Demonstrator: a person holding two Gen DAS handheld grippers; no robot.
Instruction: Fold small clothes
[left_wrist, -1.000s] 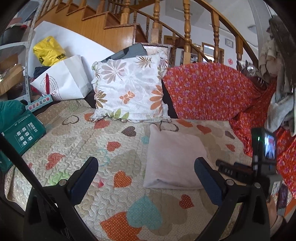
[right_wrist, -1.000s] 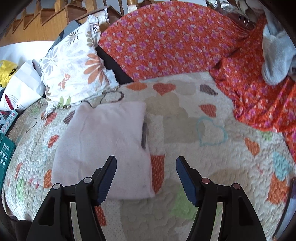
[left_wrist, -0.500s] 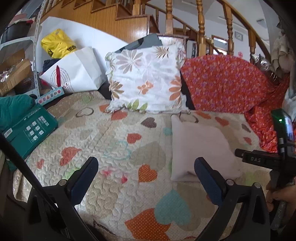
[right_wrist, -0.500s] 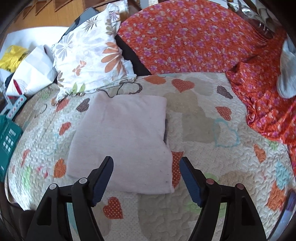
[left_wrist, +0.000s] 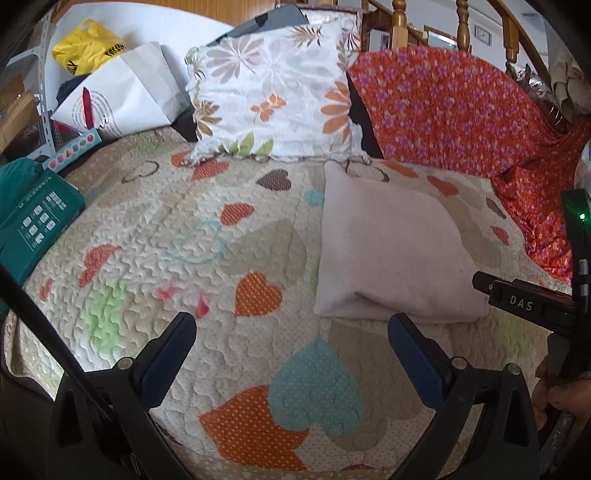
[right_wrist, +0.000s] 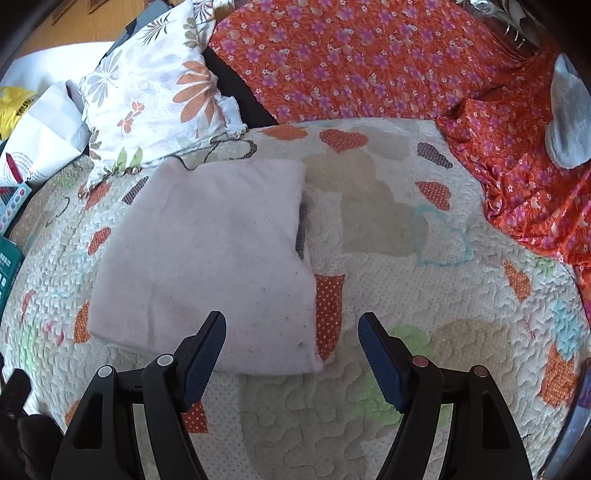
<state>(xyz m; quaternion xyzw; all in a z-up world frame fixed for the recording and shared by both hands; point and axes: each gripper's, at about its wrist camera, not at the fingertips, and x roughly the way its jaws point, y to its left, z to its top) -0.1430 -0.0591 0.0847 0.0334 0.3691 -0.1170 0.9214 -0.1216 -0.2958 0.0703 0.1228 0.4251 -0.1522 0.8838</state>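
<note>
At the far left edge of the left wrist view a green box (left_wrist: 35, 225) lies on the quilt (left_wrist: 177, 236), with a white bag (left_wrist: 125, 96) and a yellow bag (left_wrist: 85, 46) behind it. Right of those, a floral pillow (left_wrist: 273, 96) leans at the back, and a red flowered cloth (left_wrist: 454, 110) covers the rest of the back and runs down the right side. The left gripper (left_wrist: 291, 347) hangs over bare quilt with its jaws spread wide and nothing between them. The folded garment (left_wrist: 388, 243), pale pink and roughly square, lies flat on the quilt to the right of that gripper, in front of the pillow, its near edge just beyond the right blue pad. At the right edge of this view a hand (left_wrist: 565, 395) grips the other tool's handle. In the right wrist view the garment (right_wrist: 210, 251) sits left of centre with a dark strip showing at its right edge. The right gripper (right_wrist: 291, 350) is over the garment's near right corner, jaws released and not touching it: the left pad is above the fabric, the right pad above the quilt (right_wrist: 424, 288). Those jaws have just been opening. A grey cloth (right_wrist: 569, 122) lies at the far right.
</note>
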